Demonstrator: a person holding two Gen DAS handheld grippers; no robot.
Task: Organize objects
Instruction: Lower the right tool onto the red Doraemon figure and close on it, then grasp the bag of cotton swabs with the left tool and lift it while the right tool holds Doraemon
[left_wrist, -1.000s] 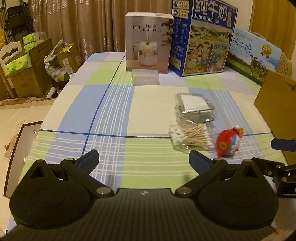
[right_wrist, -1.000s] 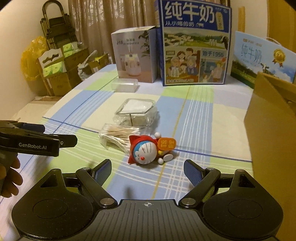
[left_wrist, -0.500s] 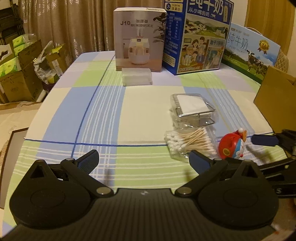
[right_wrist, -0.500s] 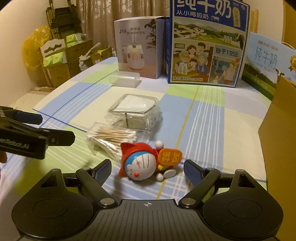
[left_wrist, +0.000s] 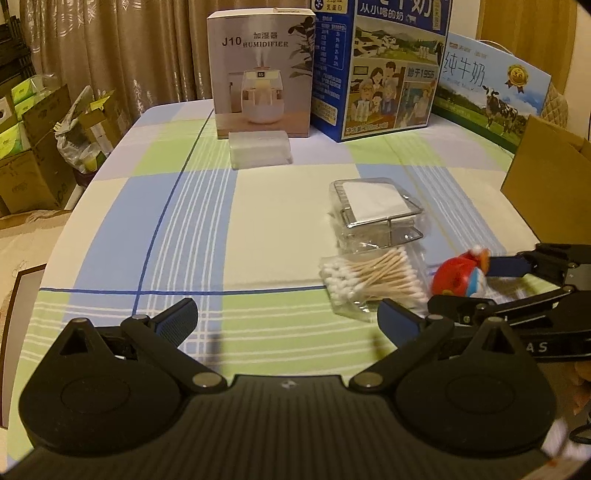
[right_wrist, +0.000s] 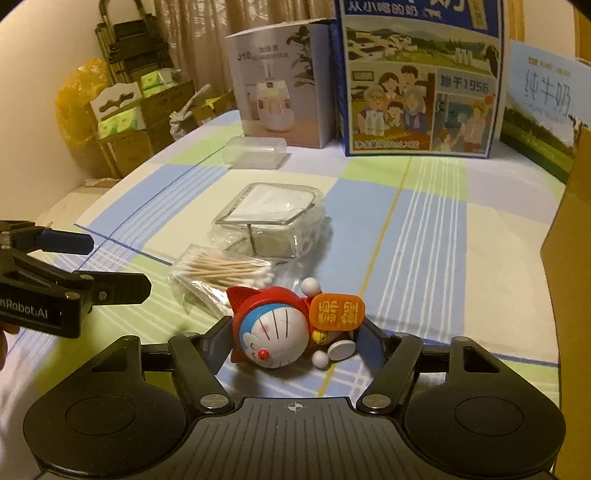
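Doraemon figurine (right_wrist: 275, 334) lies on its side on the checked bench (right_wrist: 424, 236), between my right gripper (right_wrist: 295, 341) fingers, which have just been narrowing but aren't visibly pressing. Hard, glossy, probably light; I'd pinch the round head. My left gripper (left_wrist: 286, 314) gapes empty.

- Setting: a lived-in home room, used partly for storage.
- Counter (left_wrist: 280, 229): covered with a checked cloth in blue, green and cream, a household pattern.
- Beyond the hand-held gripper (left_wrist: 286, 317), at the counter's far edge: a retail humidifier box (left_wrist: 260, 74) and two milk cartons (left_wrist: 388, 66), all consumer goods.
- Behind these: full-length brown curtains (left_wrist: 129, 55).
- To the left of the hand-held gripper, on the floor: open cardboard boxes (left_wrist: 33, 155) with green tissue packs.
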